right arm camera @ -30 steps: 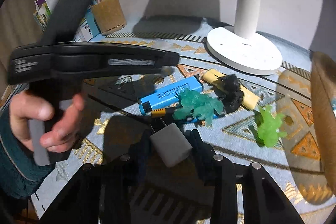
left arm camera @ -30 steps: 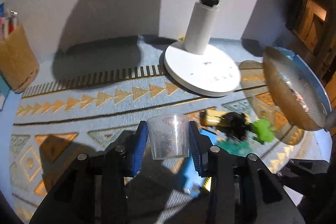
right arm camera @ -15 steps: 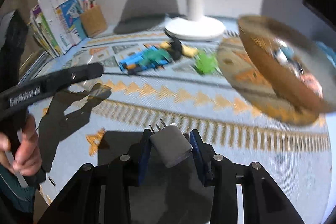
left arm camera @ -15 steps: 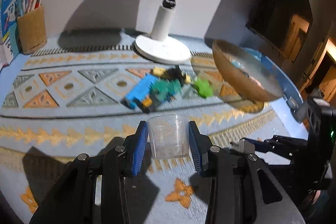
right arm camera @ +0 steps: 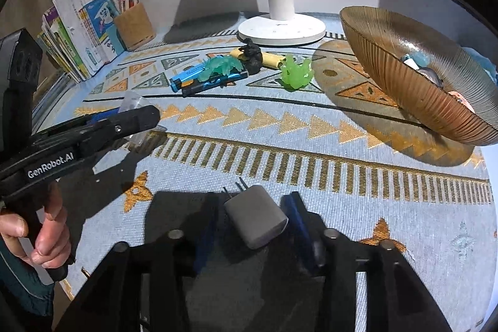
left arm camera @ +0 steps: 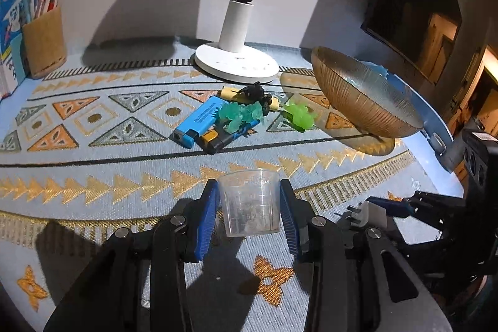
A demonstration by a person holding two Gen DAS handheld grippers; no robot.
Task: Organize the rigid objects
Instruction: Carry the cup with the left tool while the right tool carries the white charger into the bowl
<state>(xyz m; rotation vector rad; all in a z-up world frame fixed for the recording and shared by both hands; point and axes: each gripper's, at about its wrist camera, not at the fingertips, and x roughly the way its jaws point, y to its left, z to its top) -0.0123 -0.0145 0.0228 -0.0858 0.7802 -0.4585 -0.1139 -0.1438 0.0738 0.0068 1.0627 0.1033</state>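
Observation:
My left gripper point(left arm camera: 249, 213) is shut on a clear plastic measuring cup point(left arm camera: 249, 204) and holds it upright above the patterned mat point(left arm camera: 93, 164). My right gripper point(right arm camera: 253, 218) is shut on a grey plug adapter point(right arm camera: 255, 215) with its prongs pointing away. The right gripper also shows low at the right of the left wrist view point(left arm camera: 373, 212). A pile lies mid-mat: a blue lighter point(left arm camera: 199, 122), a black lighter point(left arm camera: 218, 140), a teal toy point(left arm camera: 241, 114), a black toy point(left arm camera: 255, 94), a bright green toy point(left arm camera: 300, 115). A ribbed amber glass bowl point(right arm camera: 414, 83) stands at the right with small items in it.
A white lamp base point(left arm camera: 236, 66) stands at the back. A cork pen holder point(left arm camera: 45, 44) and books point(right arm camera: 81, 21) are at the back left. The mat's right edge and the table rim point(left arm camera: 435, 126) lie beyond the bowl.
Both grippers have pulled back from the pile toward the front of the mat, still holding the cup and the adapter. The view has steadied.

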